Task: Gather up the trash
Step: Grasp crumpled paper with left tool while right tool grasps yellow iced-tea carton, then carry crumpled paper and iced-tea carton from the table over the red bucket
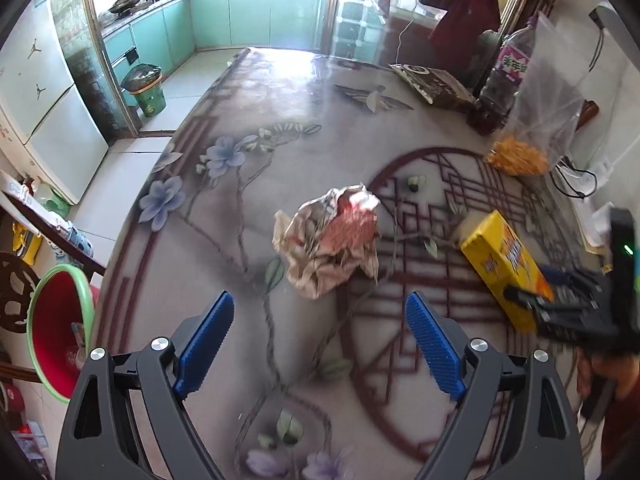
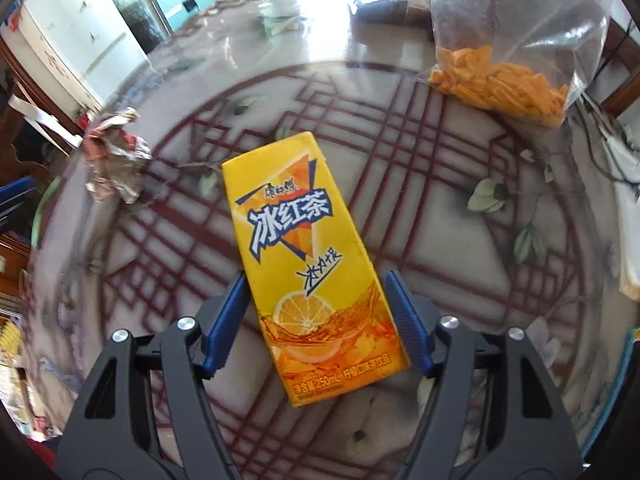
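A crumpled paper wad [image 1: 330,242] lies on the flower-patterned table, a short way ahead of my left gripper [image 1: 320,304], which is open and empty. The wad also shows in the right wrist view [image 2: 116,160] at the left. A yellow iced tea carton [image 2: 308,256] lies flat on the table. My right gripper [image 2: 316,284] is open with its jaws on either side of the carton's lower half, left pad near its edge, right pad slightly apart. The carton [image 1: 500,260] and the right gripper [image 1: 532,300] show at the right in the left wrist view.
A clear bag of orange snacks [image 2: 508,80] stands at the table's far right, with a plastic bottle [image 1: 508,68] and a dark packet [image 1: 436,86] behind it. A red basin with green rim [image 1: 60,328] sits left of the table. A green bin [image 1: 146,90] stands on the kitchen floor.
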The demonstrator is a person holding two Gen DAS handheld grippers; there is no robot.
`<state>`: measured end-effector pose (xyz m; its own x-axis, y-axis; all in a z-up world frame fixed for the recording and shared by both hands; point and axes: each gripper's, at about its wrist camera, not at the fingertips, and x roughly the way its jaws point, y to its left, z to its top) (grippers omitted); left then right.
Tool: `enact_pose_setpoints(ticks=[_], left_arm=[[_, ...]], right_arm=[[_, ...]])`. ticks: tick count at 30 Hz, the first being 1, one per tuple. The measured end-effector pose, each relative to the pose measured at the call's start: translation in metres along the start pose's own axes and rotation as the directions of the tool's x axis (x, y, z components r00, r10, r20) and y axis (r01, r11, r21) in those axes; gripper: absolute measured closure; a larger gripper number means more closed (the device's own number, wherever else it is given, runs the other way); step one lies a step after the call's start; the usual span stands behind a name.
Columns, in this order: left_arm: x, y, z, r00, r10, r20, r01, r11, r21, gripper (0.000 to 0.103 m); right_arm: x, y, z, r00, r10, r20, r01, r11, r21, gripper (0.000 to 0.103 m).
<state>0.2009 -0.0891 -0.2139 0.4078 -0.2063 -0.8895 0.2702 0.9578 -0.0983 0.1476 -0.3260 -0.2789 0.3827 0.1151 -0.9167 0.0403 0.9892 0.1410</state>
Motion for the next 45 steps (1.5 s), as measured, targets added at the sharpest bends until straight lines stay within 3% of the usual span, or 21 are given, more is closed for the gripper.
enact_pose_setpoints(ticks=[9,10,11,14,21,28,35,38,42,45], left_arm=[[0.062,-0.01,0.038,0.998,0.028,-0.059,-0.031,0.998,-0.059,0.021],[0.066,-0.011,0.039,0.997,0.031,-0.068,-0.035,0.998,-0.058,0.03],[0.07,-0.012,0.039,0.996,0.033,-0.079,-0.038,0.998,-0.055,0.045],[0.073,-0.012,0.038,0.996,0.008,-0.091,-0.012,0.999,-0.045,0.06],[0.028,-0.019,0.029,1.0,-0.003,-0.022,0.004,0.999,0.051,0.063],[-0.04,-0.01,-0.001,0.998,-0.018,0.055,0.011,0.992,0.122,0.062],[-0.078,0.009,-0.04,0.997,-0.006,0.074,-0.004,0.991,0.134,0.062],[-0.09,0.019,-0.054,0.997,0.001,0.079,-0.011,0.992,0.129,0.062],[-0.1,0.032,-0.068,0.997,0.002,0.073,-0.01,0.993,0.114,0.062],[-0.108,0.045,-0.074,0.997,-0.006,0.079,-0.002,0.995,0.1,0.062]], right_arm=[[-0.028,-0.003,-0.034,0.987,0.135,0.087,-0.15,0.97,0.189,0.04],[-0.029,-0.004,-0.039,0.987,0.136,0.087,-0.151,0.967,0.204,0.04],[-0.03,-0.004,-0.043,0.987,0.133,0.087,-0.149,0.965,0.218,0.04],[-0.032,-0.009,-0.052,0.986,0.139,0.091,-0.159,0.95,0.267,0.04],[-0.044,-0.005,-0.065,0.976,0.181,0.122,-0.214,0.91,0.356,0.041],[-0.046,0.034,-0.069,0.969,0.222,0.109,-0.247,0.897,0.367,0.042],[-0.022,0.084,-0.083,0.978,0.195,-0.074,-0.163,0.935,0.314,0.038],[-0.017,0.101,-0.082,0.99,0.108,-0.087,-0.082,0.963,0.257,0.023],[-0.004,0.118,-0.074,0.994,0.027,-0.102,-0.005,0.977,0.213,0.023],[0.008,0.136,-0.071,0.989,-0.088,-0.116,0.102,0.987,0.122,0.044]])
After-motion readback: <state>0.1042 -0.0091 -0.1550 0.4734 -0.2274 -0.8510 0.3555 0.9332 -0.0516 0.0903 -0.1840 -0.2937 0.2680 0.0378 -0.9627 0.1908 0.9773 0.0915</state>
